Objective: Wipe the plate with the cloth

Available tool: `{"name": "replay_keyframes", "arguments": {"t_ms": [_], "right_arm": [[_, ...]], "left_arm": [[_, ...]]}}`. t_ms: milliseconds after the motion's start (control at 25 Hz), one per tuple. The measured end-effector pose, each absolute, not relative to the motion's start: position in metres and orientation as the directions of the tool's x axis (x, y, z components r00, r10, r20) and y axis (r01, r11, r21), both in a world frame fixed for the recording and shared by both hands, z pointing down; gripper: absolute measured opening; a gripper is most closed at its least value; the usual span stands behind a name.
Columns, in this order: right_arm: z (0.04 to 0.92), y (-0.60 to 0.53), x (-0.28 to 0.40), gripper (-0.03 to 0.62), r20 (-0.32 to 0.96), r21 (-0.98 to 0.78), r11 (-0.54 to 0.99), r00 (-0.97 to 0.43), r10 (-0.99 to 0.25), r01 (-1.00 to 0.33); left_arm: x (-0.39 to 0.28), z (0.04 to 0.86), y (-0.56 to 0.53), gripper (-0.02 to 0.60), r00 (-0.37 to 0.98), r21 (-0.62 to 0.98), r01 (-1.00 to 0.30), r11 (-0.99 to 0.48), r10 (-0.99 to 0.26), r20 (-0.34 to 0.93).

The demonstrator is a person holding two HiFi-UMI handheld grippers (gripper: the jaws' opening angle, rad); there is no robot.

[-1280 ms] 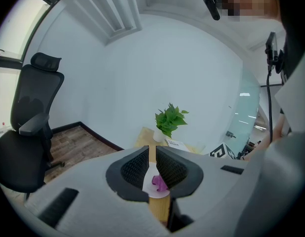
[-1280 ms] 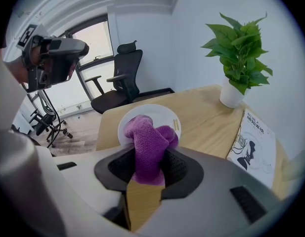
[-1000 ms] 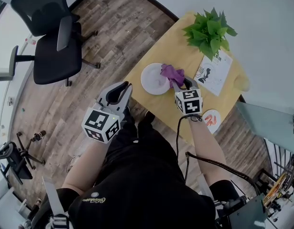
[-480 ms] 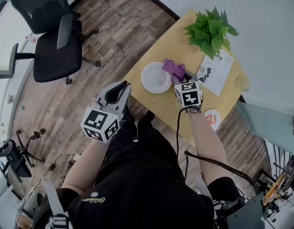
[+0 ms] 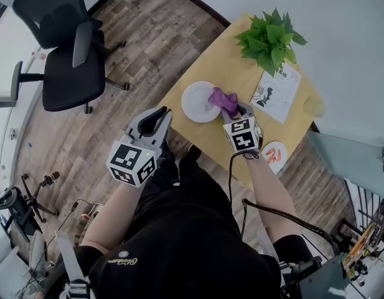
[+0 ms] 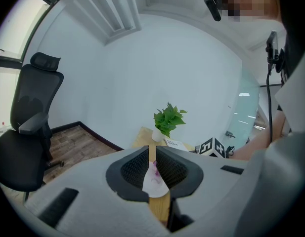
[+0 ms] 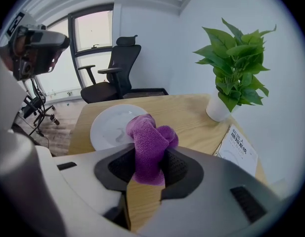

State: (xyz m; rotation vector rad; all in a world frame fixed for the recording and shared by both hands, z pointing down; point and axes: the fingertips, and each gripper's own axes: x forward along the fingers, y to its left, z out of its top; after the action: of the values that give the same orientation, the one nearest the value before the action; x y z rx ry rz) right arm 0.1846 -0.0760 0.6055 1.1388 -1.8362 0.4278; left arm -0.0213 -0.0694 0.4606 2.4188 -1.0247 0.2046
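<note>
A white plate (image 5: 196, 102) lies on the wooden table (image 5: 223, 61) near its left edge, and shows too in the right gripper view (image 7: 108, 125). A purple cloth (image 5: 222, 98) rests over the plate's right rim. My right gripper (image 5: 237, 112) is shut on that cloth (image 7: 150, 144), which bulges up between its jaws (image 7: 150, 155). My left gripper (image 5: 158, 118) hovers off the table's near side, above the floor. Its jaws (image 6: 152, 149) stand close together with nothing between them, and a sliver of the plate (image 6: 154, 180) shows through the gap.
A potted plant (image 5: 269, 37) stands at the table's far end, a printed sheet (image 5: 276, 93) lies right of the plate, and a small dish with orange marks (image 5: 274, 154) sits near the right edge. A black office chair (image 5: 64, 48) stands on the wood floor at left.
The right gripper carried the cloth a little away from me, then drew it back toward me along the plate's right rim. The left gripper has stayed put.
</note>
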Motion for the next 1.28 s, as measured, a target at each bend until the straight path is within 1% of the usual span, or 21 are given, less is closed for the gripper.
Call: {"name": "replay_keyframes", "arguments": {"t_ms": [160,440,560,720,840,1000,1280], "right_arm": [[0.605,-0.054,0.179,0.126,0.842,0.164,0.546,-0.171,-0.511,-0.822],[0.616,-0.007,0.171,0.126,0.864,0.103,0.551,-0.200,-0.462,-0.828],[0.614,-0.007,0.175,0.126,0.858,0.100,0.531,-0.197,-0.474,-0.841],[0.603,-0.018,0.185,0.126,0.828,0.093,0.474,-0.196,-0.525,-0.876],[0.581,-0.031,0.189,0.126,0.782,0.056,0.402,-0.211,-0.586,-0.914],[0.535,-0.050,0.182,0.126,0.685,0.002,0.357,-0.259,-0.681,-0.934],[0.434,-0.075,0.156,0.126,0.462,-0.046,0.366,-0.345,-0.817,-0.929]], "left_arm": [[-0.018,0.459,-0.069,0.046,0.710,0.389,-0.702,-0.597,-0.629,0.317],[-0.016,0.459,-0.067,0.046,0.715,0.391,-0.697,-0.601,-0.624,0.317],[-0.016,0.457,-0.067,0.046,0.715,0.387,-0.697,-0.603,-0.624,0.316],[-0.014,0.454,-0.068,0.046,0.715,0.379,-0.697,-0.608,-0.626,0.311],[-0.014,0.448,-0.069,0.046,0.715,0.368,-0.698,-0.614,-0.631,0.302],[-0.013,0.433,-0.073,0.046,0.716,0.349,-0.696,-0.627,-0.641,0.277],[-0.010,0.393,-0.082,0.046,0.718,0.292,-0.693,-0.659,-0.665,0.205]]}}
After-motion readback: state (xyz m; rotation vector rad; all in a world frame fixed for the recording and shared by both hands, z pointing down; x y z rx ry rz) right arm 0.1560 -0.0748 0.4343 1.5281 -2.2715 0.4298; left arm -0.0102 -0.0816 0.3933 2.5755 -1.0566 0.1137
